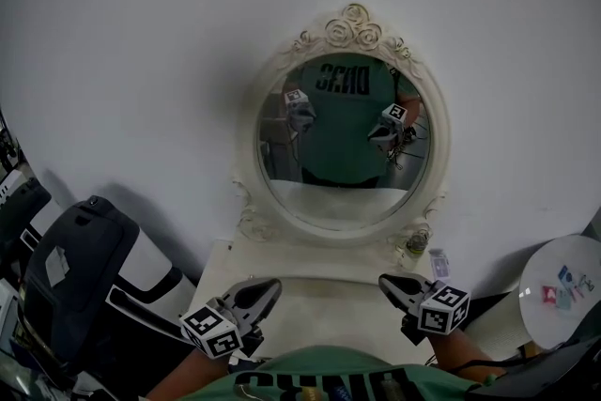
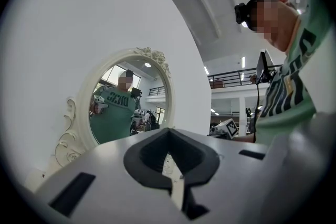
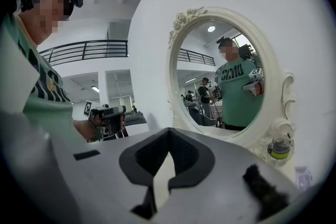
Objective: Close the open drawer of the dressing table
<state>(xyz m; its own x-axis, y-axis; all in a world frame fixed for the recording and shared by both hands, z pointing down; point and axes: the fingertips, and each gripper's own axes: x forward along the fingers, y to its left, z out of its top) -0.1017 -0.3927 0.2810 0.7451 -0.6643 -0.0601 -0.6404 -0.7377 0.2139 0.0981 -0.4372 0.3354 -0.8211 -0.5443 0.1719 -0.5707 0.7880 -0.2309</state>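
The white dressing table (image 1: 324, 310) stands against the wall under an oval mirror (image 1: 343, 141) with a carved frame. No view shows its drawer; my torso covers the table's front edge in the head view. My left gripper (image 1: 274, 283) hovers over the left of the tabletop, jaws together and holding nothing. My right gripper (image 1: 383, 280) hovers over the right side, also shut and empty. In the left gripper view the left gripper (image 2: 169, 135) points at the mirror (image 2: 123, 107). The right gripper (image 3: 168, 135) faces the mirror (image 3: 220, 81) from the other side.
A small bottle (image 1: 416, 244) with a green band stands at the mirror's right foot, a small card (image 1: 439, 262) beside it. A black and white chair (image 1: 80, 272) is at the left. A round white side table (image 1: 563, 282) stands at the right.
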